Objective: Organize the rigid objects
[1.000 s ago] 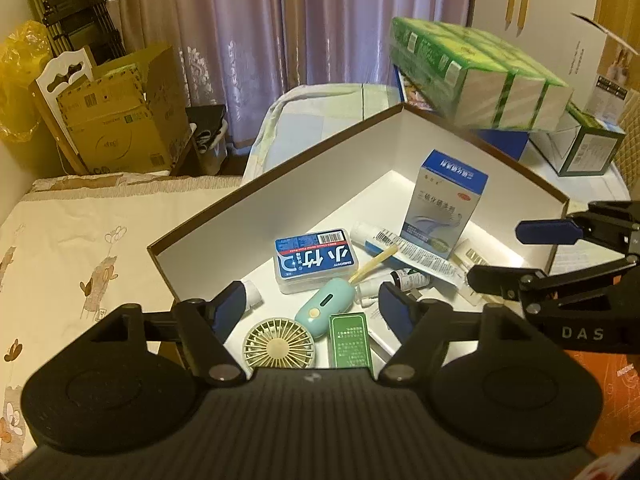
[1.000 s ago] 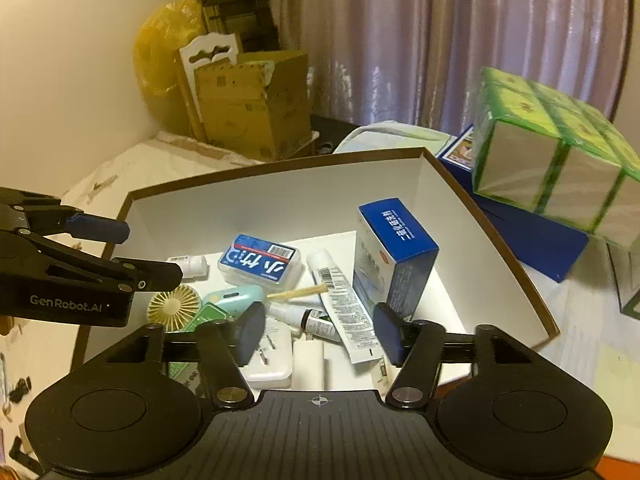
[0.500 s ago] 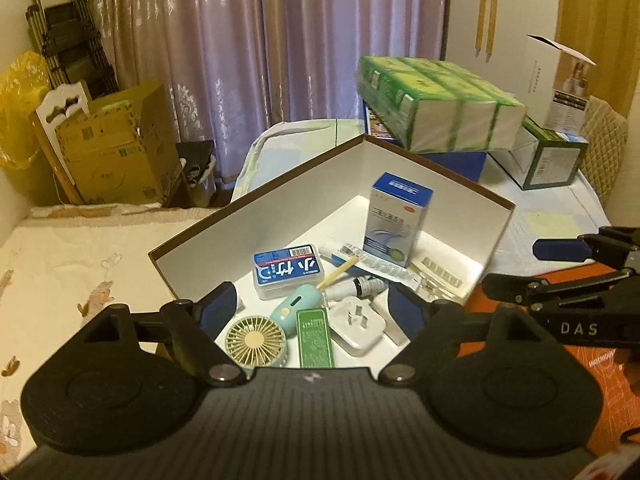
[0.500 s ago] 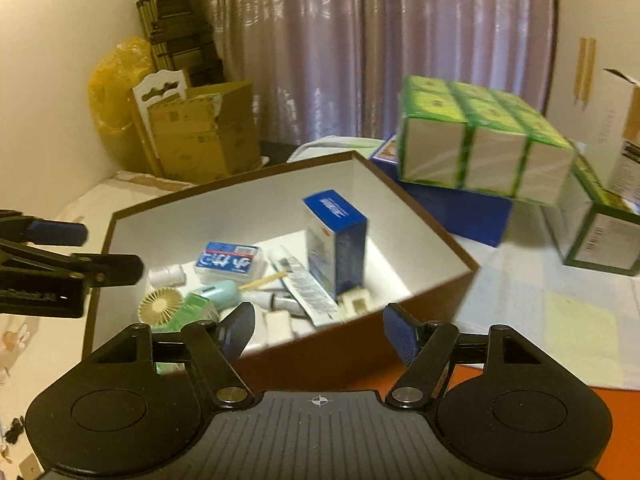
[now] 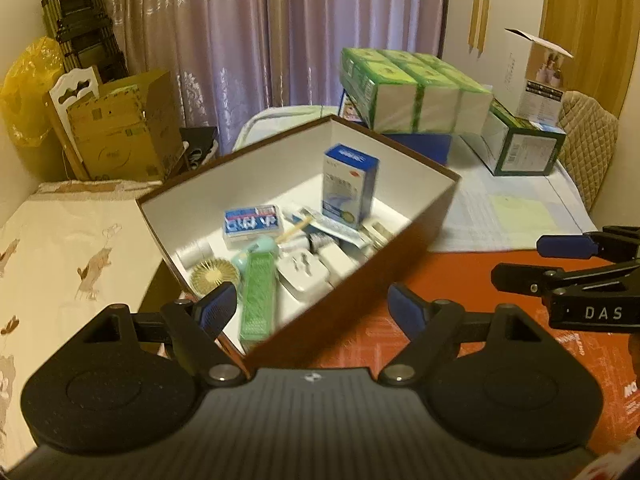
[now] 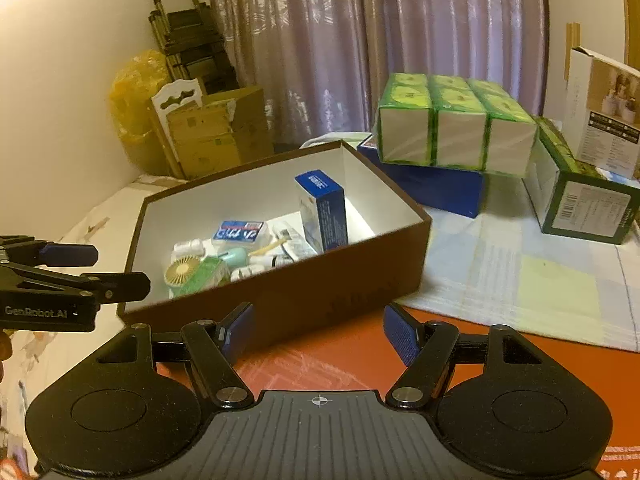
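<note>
Both of your tools are empty right now: the left hand-held gripper (image 5: 308,304) stands wide with nothing between its pads, and the right hand-held gripper (image 6: 318,334) is also spread, a little narrower, hanging over the orange mat (image 6: 344,360) on the tabletop in front of the brown box (image 6: 304,300). Everything you have to sort lies inside that box, which sits between the mat and the bed (image 5: 60,240). The upright blue carton (image 5: 349,186) is probably light and hollow, so pinch it across its narrow sides and gently, or it may dent or tip. The flat blue-labelled case (image 5: 252,224) looks stiff and slick; take it by its long edges. The green packet (image 5: 258,292) leans on the near wall and should lift easily by its upper end. The small round fan (image 5: 214,276) has a thin grille, likely fragile, so grip the rim. The white plug adapter (image 5: 304,274) seems dense and smooth; clamp squarely across its flat faces.
</note>
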Demonstrator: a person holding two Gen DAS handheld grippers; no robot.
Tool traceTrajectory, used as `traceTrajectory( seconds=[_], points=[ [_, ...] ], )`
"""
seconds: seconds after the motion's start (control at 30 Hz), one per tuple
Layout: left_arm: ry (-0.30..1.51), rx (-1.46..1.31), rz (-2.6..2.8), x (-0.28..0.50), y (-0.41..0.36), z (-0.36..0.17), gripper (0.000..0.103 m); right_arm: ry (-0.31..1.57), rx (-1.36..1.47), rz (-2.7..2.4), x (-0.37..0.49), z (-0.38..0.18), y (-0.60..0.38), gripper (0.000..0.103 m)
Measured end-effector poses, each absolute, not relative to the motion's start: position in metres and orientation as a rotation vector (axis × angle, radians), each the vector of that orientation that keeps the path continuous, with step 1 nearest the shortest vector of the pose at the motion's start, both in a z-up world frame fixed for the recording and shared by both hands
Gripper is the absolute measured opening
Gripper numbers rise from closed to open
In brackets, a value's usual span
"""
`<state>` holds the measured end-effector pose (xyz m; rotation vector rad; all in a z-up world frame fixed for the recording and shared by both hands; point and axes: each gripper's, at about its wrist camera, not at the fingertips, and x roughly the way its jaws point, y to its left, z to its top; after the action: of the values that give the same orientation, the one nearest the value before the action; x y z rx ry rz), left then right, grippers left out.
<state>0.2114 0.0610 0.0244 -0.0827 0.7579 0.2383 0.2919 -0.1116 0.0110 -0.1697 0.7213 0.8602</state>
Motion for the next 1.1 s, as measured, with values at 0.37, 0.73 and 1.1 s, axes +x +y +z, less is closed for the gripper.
traceTrajectory(
  seconds=[0.37,0.73,1.1],
  points=[
    [0.804,-0.1,0.254,0.182,0.0,0.016,0.08,0.743,-0.173,0.899,0.268,0.009,-0.168,0.068],
    [0.832,-0.111,0.272,0.149,-0.044,0.01,0.08,0.796,-0.16,0.897,0.244,0.001,-0.217,0.068],
    [0.845,-0.117,0.262,0.12,-0.077,0.006,0.08,0.823,-0.145,0.887,0.218,-0.002,-0.256,0.068]
  ],
)
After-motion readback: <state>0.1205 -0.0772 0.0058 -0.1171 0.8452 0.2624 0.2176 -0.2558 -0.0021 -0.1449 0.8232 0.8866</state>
